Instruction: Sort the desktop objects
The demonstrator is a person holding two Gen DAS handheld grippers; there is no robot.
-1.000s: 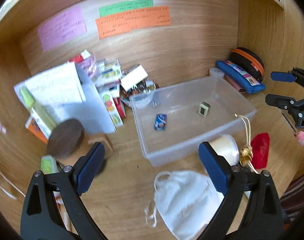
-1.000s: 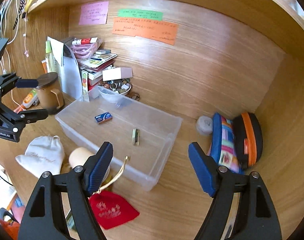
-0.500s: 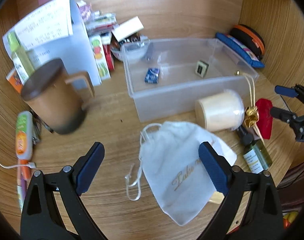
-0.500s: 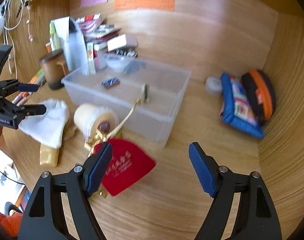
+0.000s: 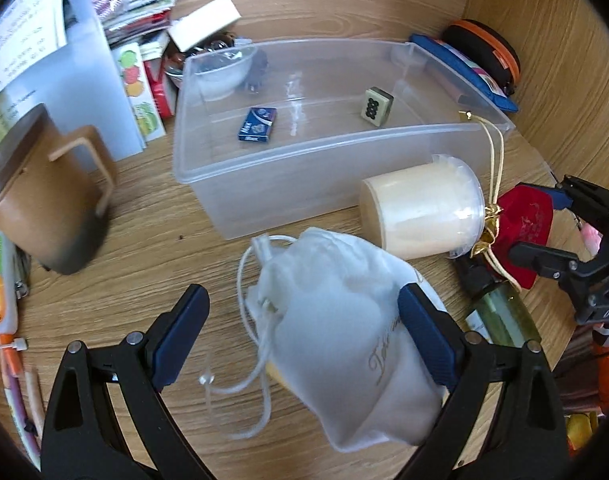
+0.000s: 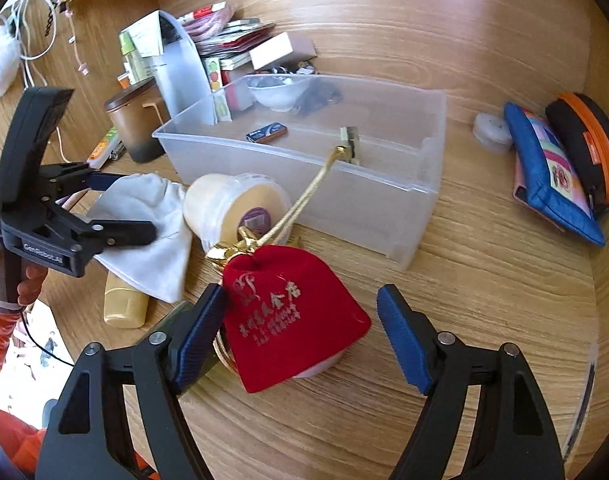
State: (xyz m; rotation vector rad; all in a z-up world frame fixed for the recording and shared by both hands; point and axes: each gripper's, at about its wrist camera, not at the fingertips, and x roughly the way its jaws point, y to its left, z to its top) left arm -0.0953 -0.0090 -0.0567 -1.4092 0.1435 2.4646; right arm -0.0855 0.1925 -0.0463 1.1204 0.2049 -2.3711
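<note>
My left gripper (image 5: 304, 332) is open, its fingers on either side of a white drawstring pouch (image 5: 344, 344) lying on the desk. My right gripper (image 6: 302, 332) is open around a red velvet pouch (image 6: 288, 320) with a gold cord (image 6: 304, 200). A clear plastic bin (image 5: 316, 168) holds a small blue box (image 5: 257, 124) and a mahjong tile (image 5: 375, 106). A cream cylindrical jar (image 5: 420, 216) lies on its side in front of the bin. The white pouch (image 6: 144, 224) and the left gripper (image 6: 120, 208) also show in the right wrist view.
A brown lidded mug (image 5: 44, 196) stands left. Papers, books and a glass bowl (image 5: 220, 72) pile up behind the bin. A blue pencil case (image 6: 552, 172) and an orange-black case (image 6: 588, 140) lie right. A green bottle (image 5: 500, 316) and a yellow tube (image 6: 124, 304) lie near the pouches.
Both grippers have dropped and moved in. The left now straddles the white pouch, the right straddles the red pouch. Both stay open.
</note>
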